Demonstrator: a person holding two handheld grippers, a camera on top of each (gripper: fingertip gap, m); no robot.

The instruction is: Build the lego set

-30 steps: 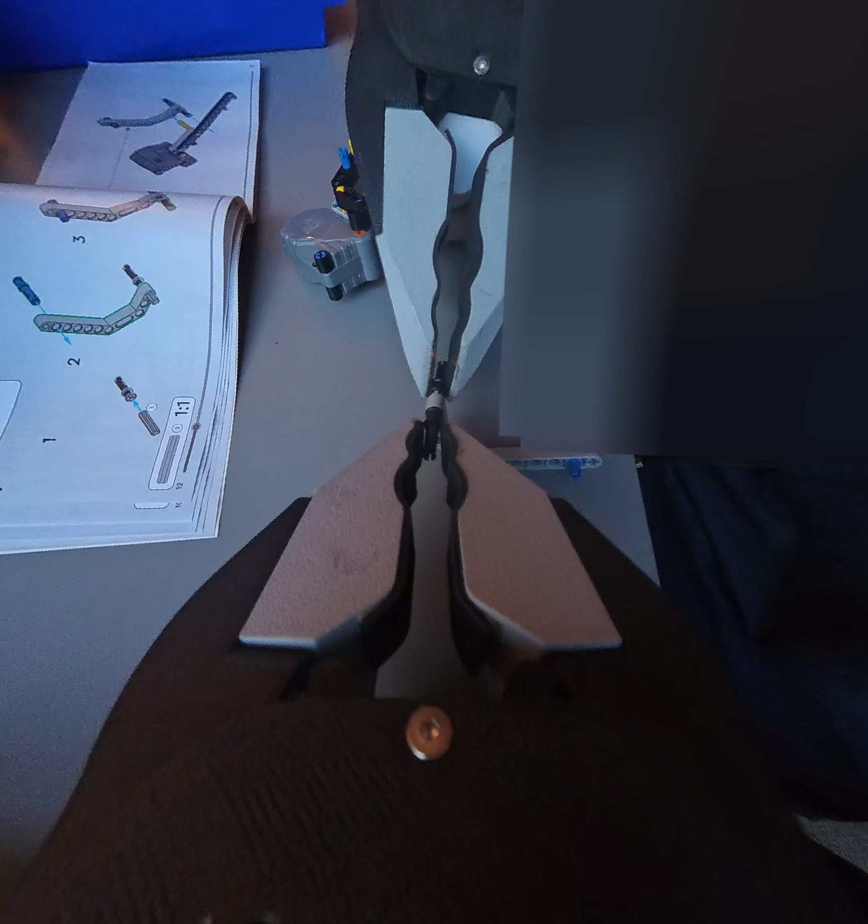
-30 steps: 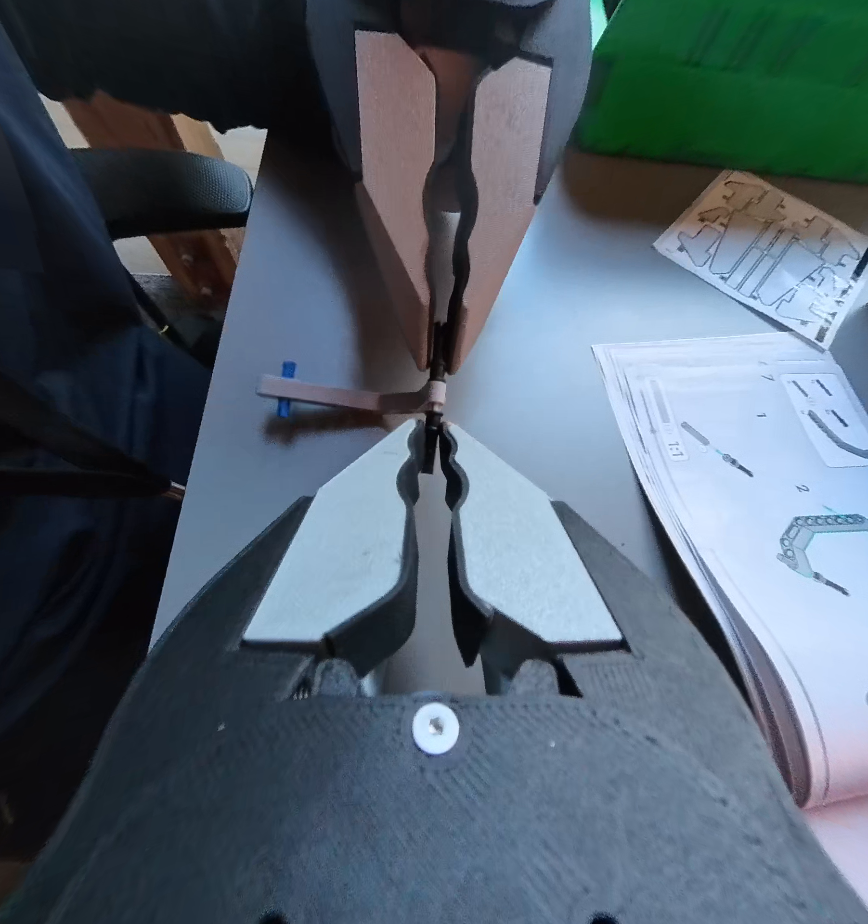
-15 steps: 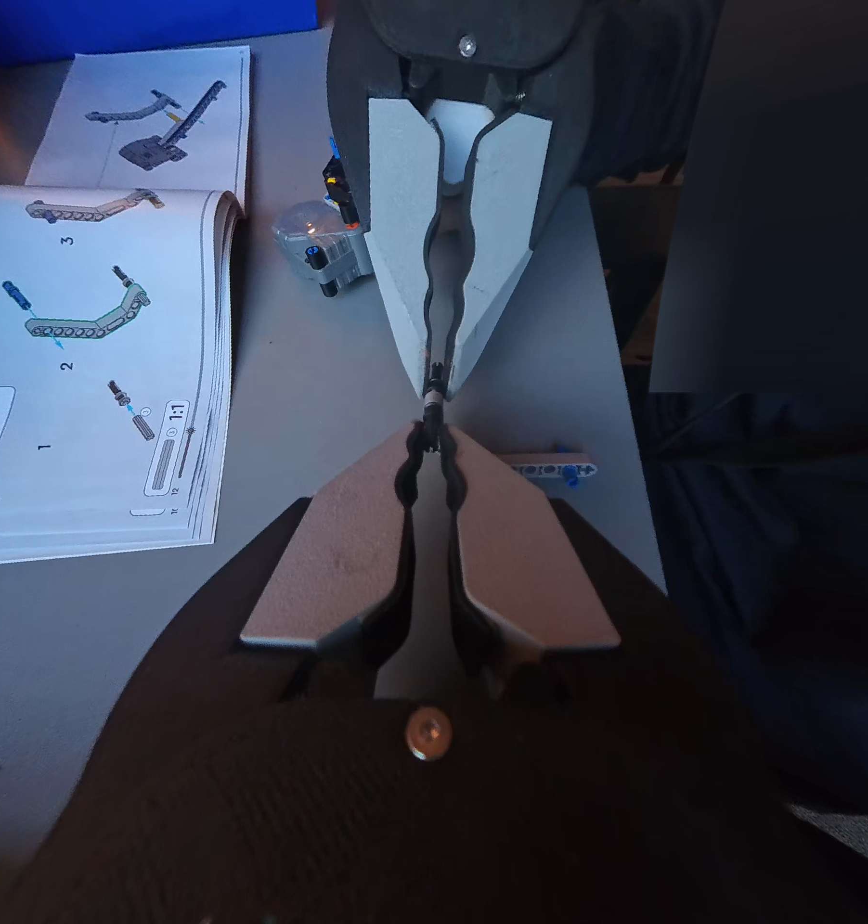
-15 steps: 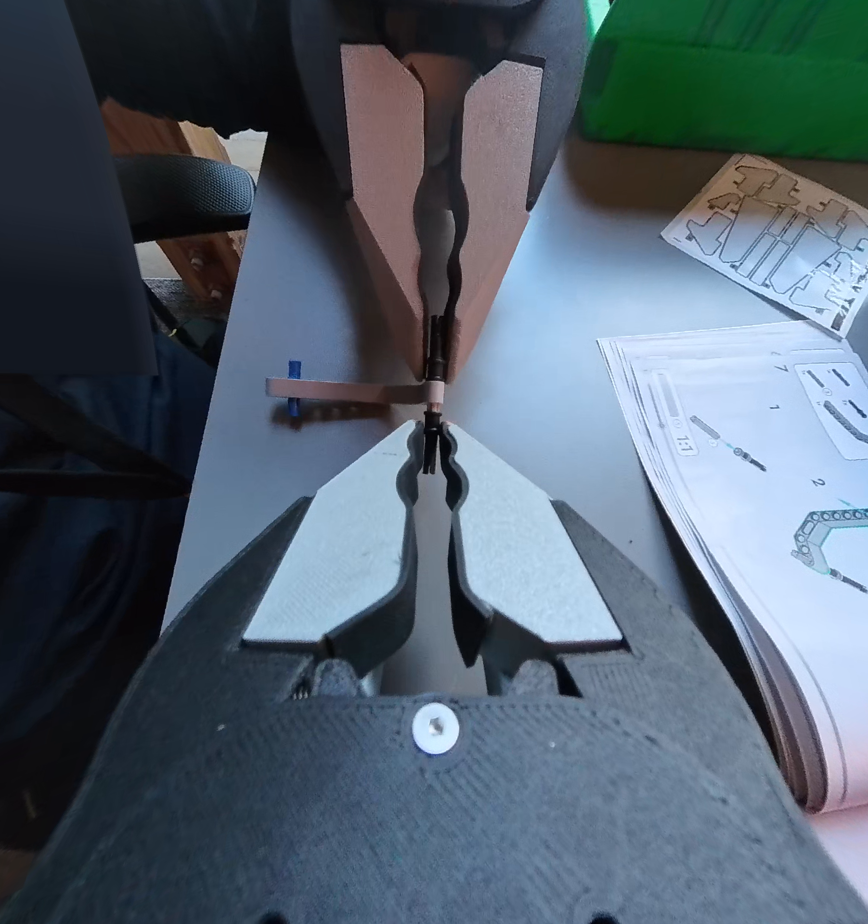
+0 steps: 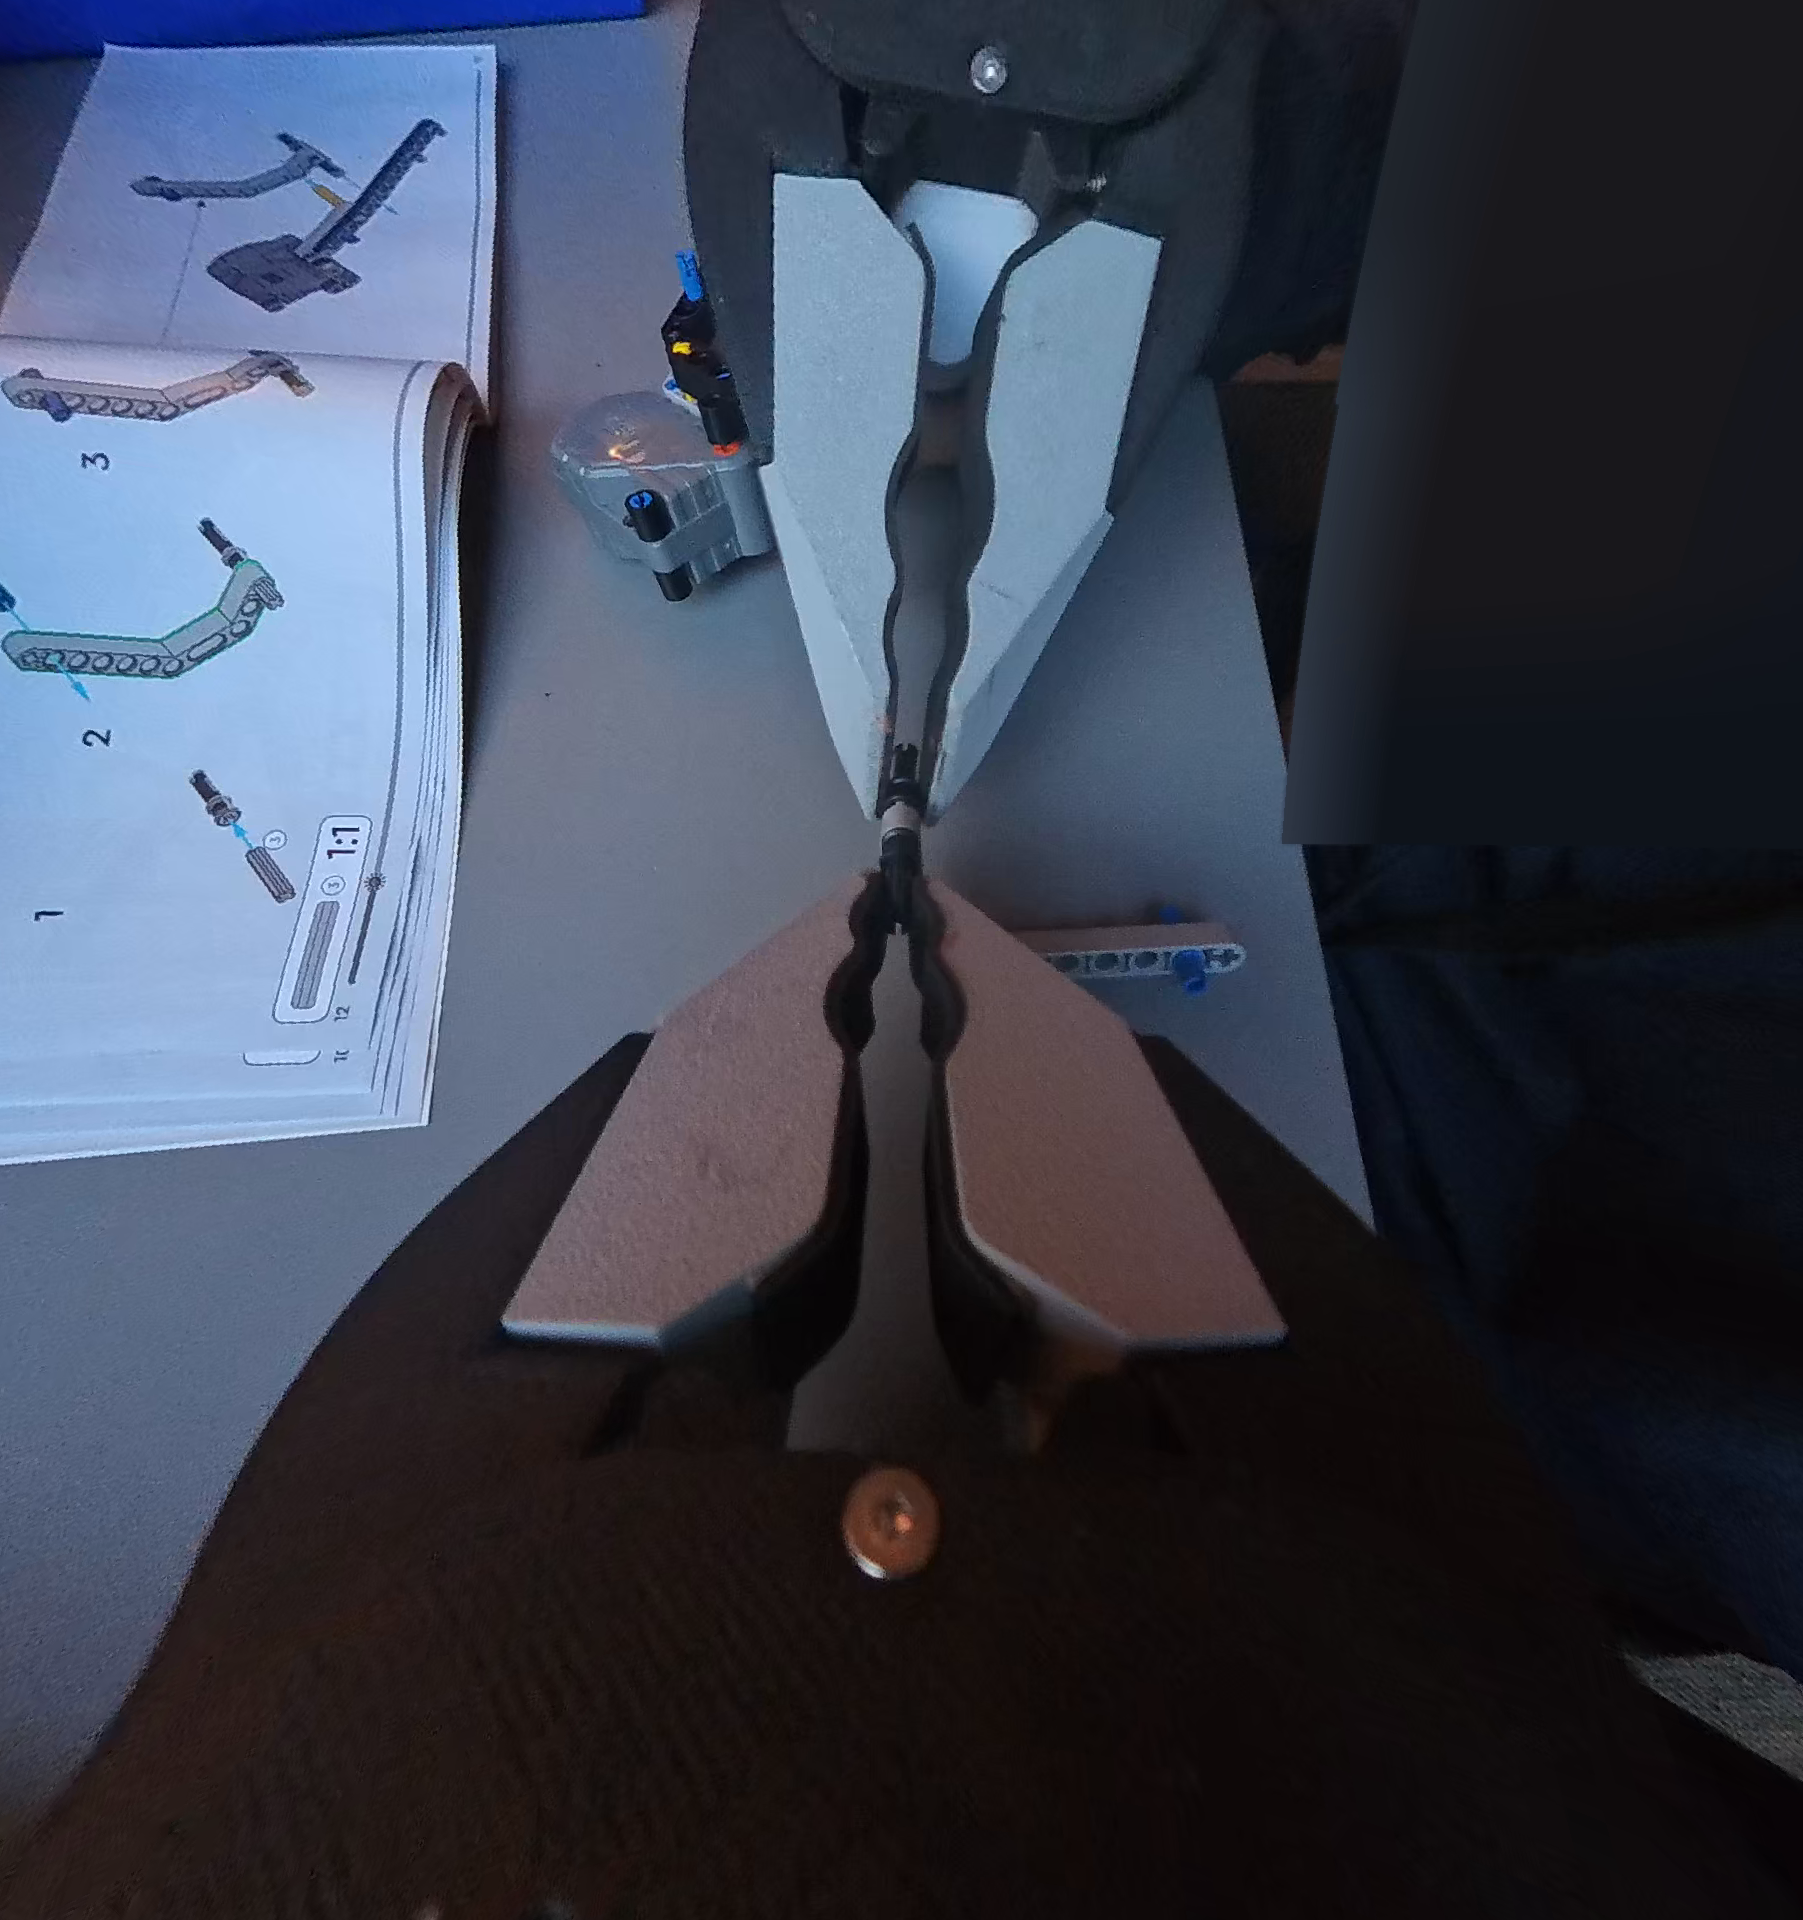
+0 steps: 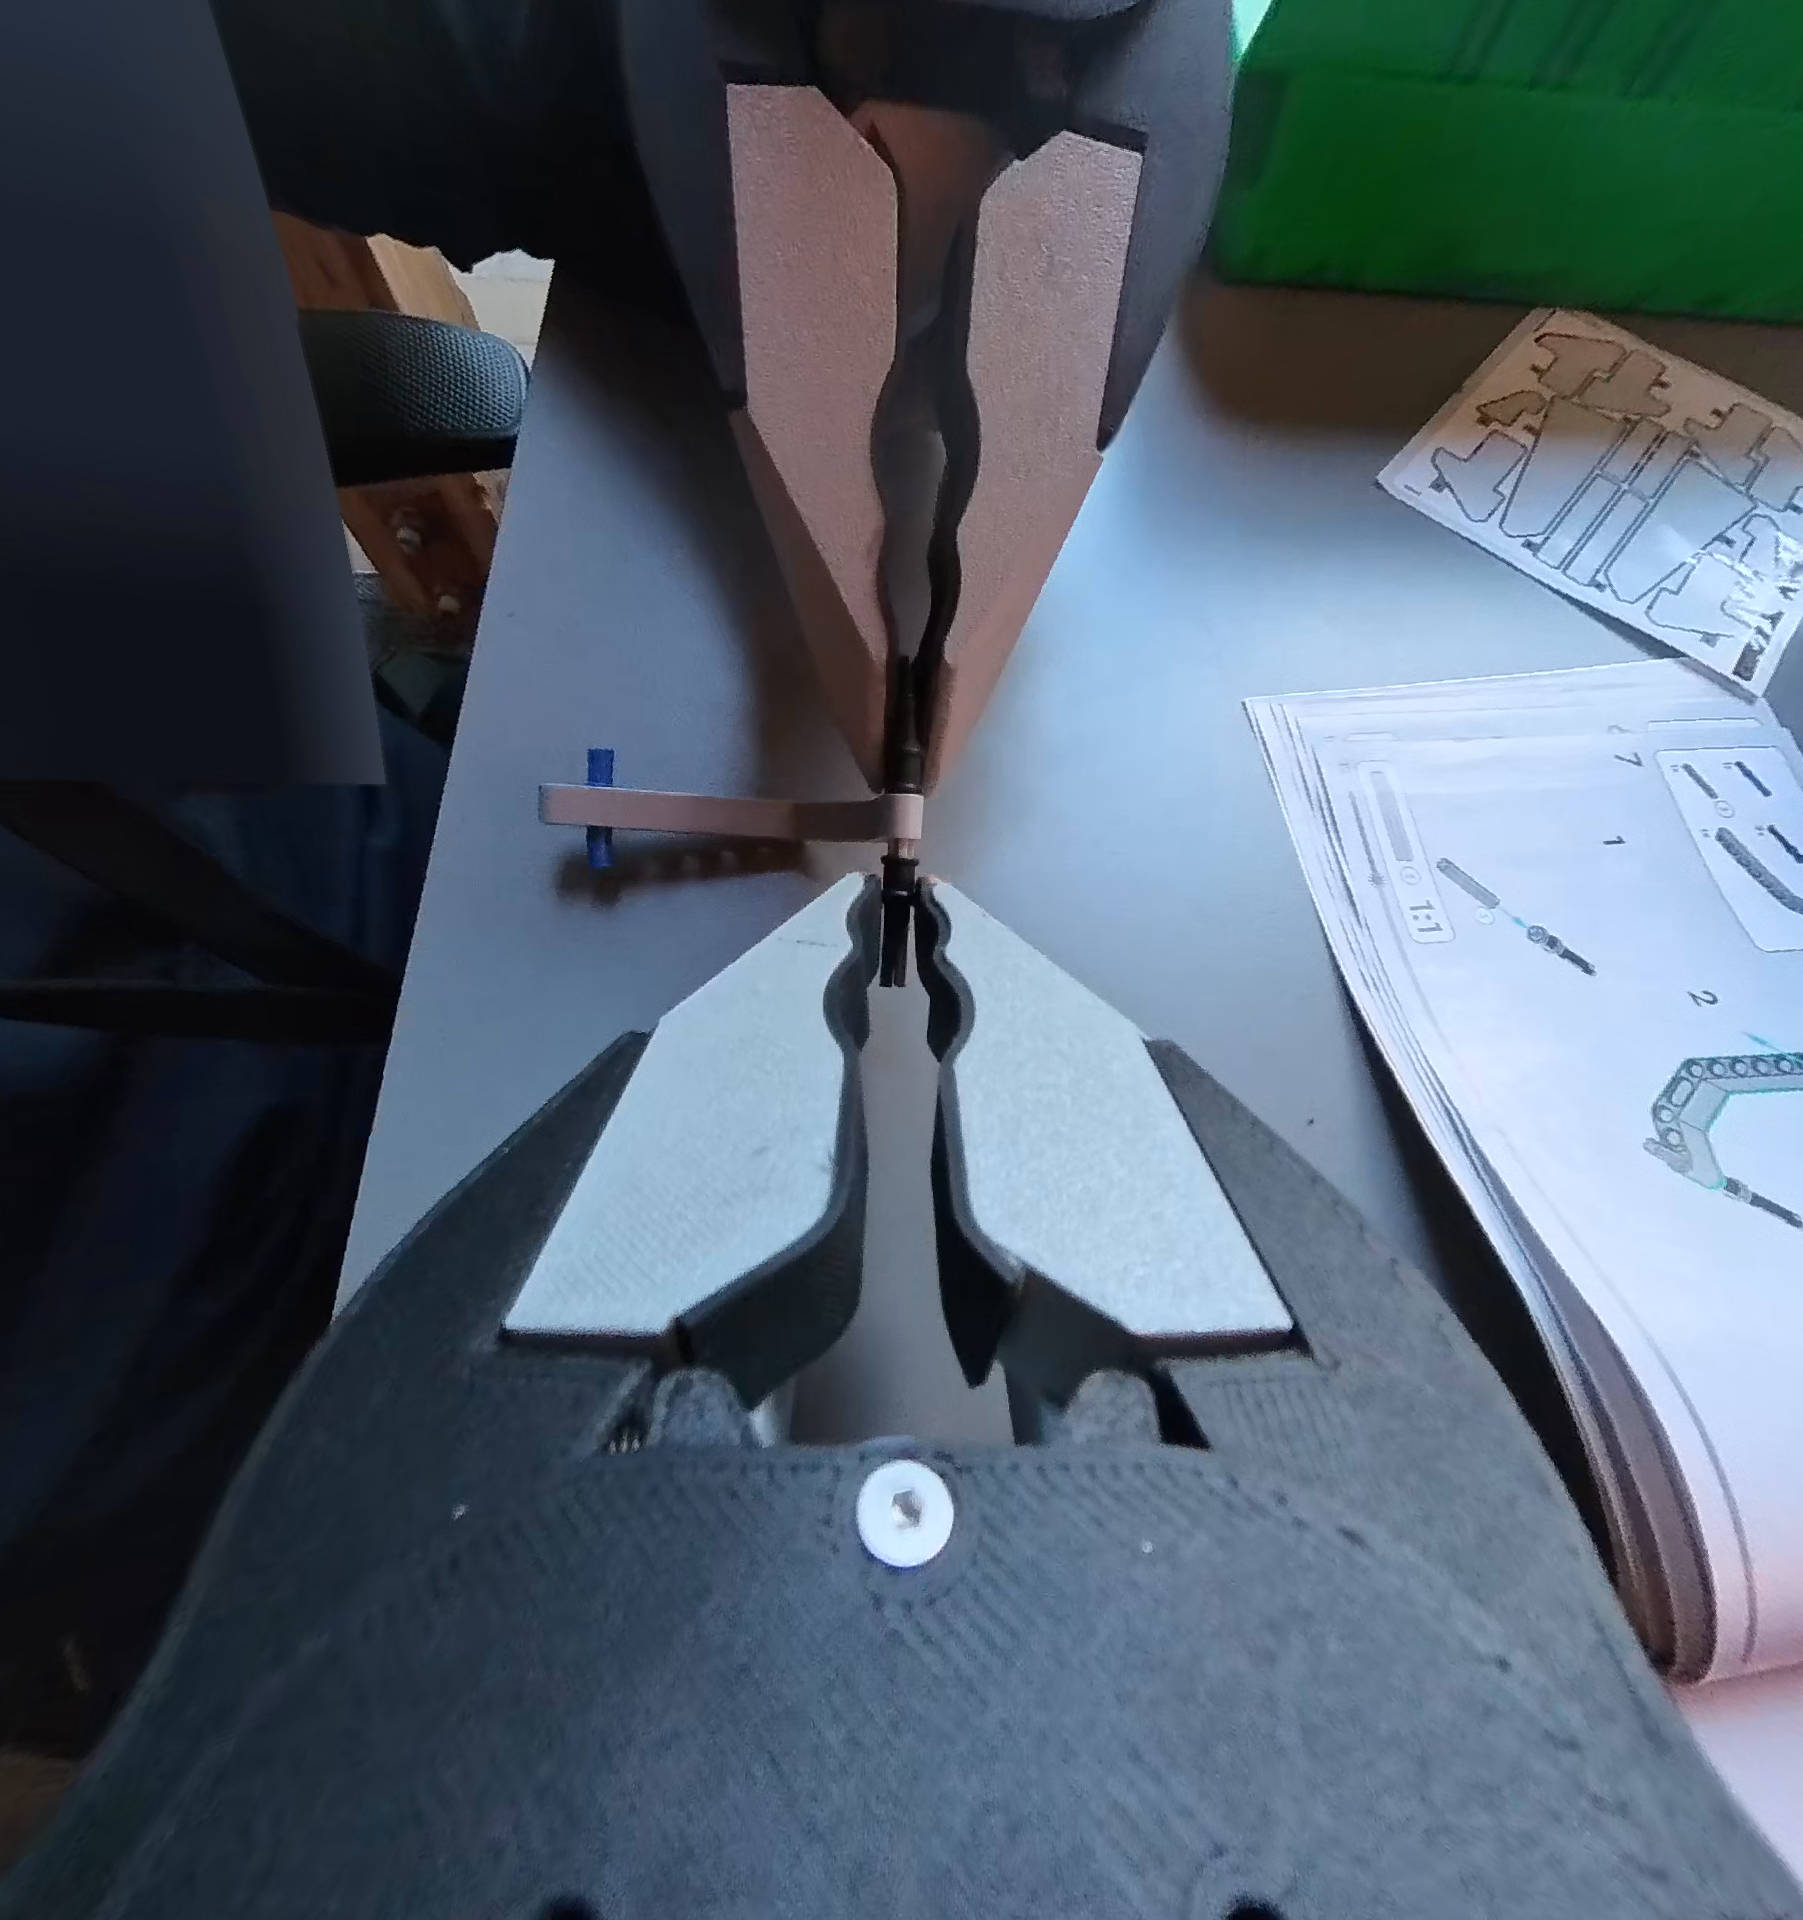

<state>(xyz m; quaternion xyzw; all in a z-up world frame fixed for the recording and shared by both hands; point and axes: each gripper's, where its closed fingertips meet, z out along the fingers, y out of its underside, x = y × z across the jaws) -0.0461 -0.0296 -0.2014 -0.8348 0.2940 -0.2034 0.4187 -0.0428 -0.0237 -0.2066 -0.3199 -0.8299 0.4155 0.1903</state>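
While both grippers meet tip to tip above the grey table (image 5: 616, 790), left gripper (image 5: 895, 914) and right gripper (image 6: 895, 914) each clench one end of the black axle pin (image 5: 899, 831), bent grey beam (image 6: 710, 810) on it

Left wrist view: mounted behind the left gripper (image 5: 895, 914), looking forward and downward along its fingers, close above the grey table (image 5: 616, 810). Right wrist view: the same mounting on the right gripper (image 6: 895, 925), facing the opposite way. Each shows the other gripper head-on, tips nearly meeting. Both share the table, the open instruction booklet (image 5: 180, 727) (image 6: 1562, 1039) and the grey beam (image 5: 1136, 958) (image 6: 710, 808).
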